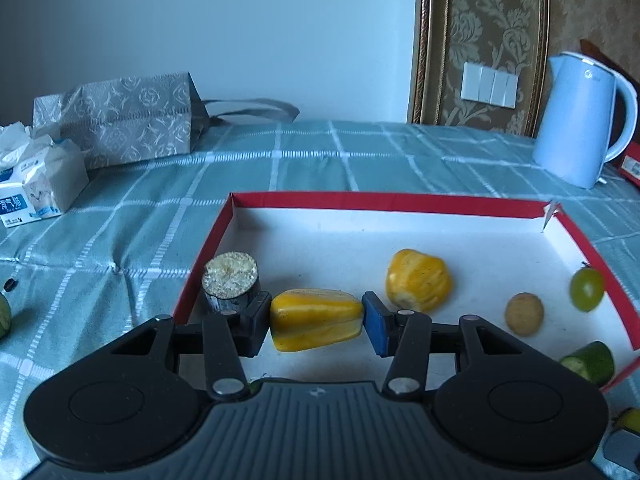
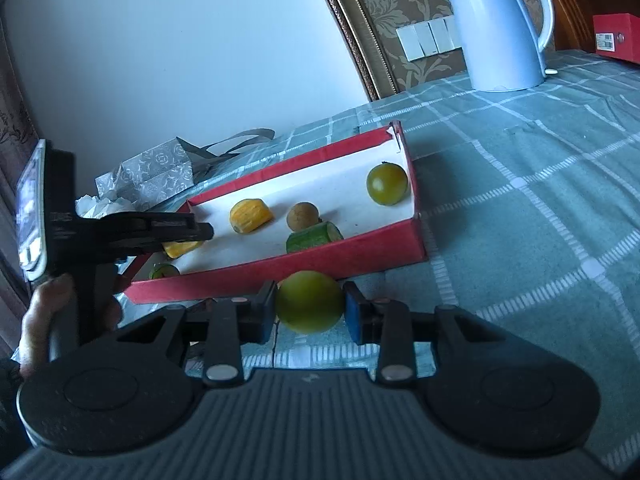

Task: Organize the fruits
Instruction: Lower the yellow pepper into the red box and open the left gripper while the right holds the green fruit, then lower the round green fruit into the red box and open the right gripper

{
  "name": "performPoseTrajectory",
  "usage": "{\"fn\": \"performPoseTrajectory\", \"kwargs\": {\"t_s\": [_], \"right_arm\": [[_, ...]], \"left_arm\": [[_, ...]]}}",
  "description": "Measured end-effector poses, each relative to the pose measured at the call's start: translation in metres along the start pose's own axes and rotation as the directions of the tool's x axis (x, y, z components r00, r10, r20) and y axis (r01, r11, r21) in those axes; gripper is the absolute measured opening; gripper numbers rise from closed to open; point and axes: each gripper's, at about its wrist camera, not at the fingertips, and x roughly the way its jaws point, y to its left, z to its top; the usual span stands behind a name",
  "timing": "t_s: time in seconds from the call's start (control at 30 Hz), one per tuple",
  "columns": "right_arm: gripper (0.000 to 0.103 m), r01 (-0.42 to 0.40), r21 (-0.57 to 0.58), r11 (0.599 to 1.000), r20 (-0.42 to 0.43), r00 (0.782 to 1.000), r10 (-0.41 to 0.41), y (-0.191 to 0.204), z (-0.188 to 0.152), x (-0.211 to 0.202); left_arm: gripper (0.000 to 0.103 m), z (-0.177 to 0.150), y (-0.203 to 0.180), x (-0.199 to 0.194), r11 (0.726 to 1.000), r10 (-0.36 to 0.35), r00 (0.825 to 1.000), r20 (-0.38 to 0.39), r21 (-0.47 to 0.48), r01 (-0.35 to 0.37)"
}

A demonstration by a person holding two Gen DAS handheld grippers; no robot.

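Note:
My left gripper (image 1: 316, 320) is shut on a yellow fruit piece (image 1: 316, 318) and holds it over the near part of the red-rimmed white box (image 1: 384, 202). In the box lie a second yellow piece (image 1: 418, 280), a brown round fruit (image 1: 524, 314), a green grape (image 1: 587, 289), a cucumber chunk (image 1: 590, 362) and a dark-skinned cut chunk (image 1: 231, 282). My right gripper (image 2: 310, 310) is shut on a green round fruit (image 2: 309, 301), just outside the near wall of the box (image 2: 280, 270). The left gripper (image 2: 176, 232) shows in the right wrist view over the box's left end.
A light blue kettle (image 1: 580, 120) stands at the back right on the checked tablecloth (image 1: 360, 152). A grey gift bag (image 1: 128, 120) and a tissue pack (image 1: 36, 184) are at the back left. A red box (image 2: 616, 38) stands behind the kettle. A green fruit (image 1: 3, 316) lies at the left edge.

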Motion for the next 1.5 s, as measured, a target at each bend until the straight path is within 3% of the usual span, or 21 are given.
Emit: {"fn": "performPoseTrajectory", "kwargs": {"t_s": [0.1,0.27,0.43,0.57,0.77,0.9,1.27,1.5], "right_arm": [[0.033,-0.003,-0.003,1.0,-0.002,1.0,0.003,0.001,0.0,0.0],[0.033,-0.004,-0.004,1.0,-0.002,1.0,0.004,0.0,0.0,0.0],[0.033,-0.004,-0.003,1.0,-0.002,1.0,0.004,0.0,0.0,0.0],[0.033,-0.006,-0.002,1.0,-0.006,1.0,0.006,0.0,0.0,0.0],[0.033,-0.006,0.0,1.0,-0.005,1.0,0.006,-0.001,0.0,0.0],[0.033,-0.005,-0.004,1.0,0.0,1.0,0.005,0.0,0.001,-0.001],[0.033,0.033,-0.056,0.998,0.052,0.998,-0.03,0.009,0.0,-0.009],[0.033,0.072,-0.133,0.989,0.083,0.995,-0.061,0.03,0.004,-0.011]], "left_arm": [[0.05,0.0,0.0,0.005,1.0,0.007,1.0,-0.009,-0.003,-0.007],[0.074,-0.002,0.0,0.001,0.999,-0.043,0.999,0.001,-0.011,0.043],[0.077,-0.006,-0.004,-0.007,0.999,-0.035,0.999,0.03,0.023,0.034],[0.086,-0.011,0.001,-0.021,1.0,-0.01,0.997,0.083,-0.002,0.01],[0.088,-0.029,0.026,-0.058,0.997,0.015,0.99,0.137,-0.08,-0.004],[0.091,-0.044,0.038,-0.075,0.994,0.013,0.993,0.115,-0.112,0.0],[0.091,-0.063,0.04,-0.074,0.997,-0.005,1.0,0.008,-0.074,0.005],[0.091,-0.066,0.032,-0.073,1.0,-0.01,1.0,-0.004,-0.028,0.01]]}}
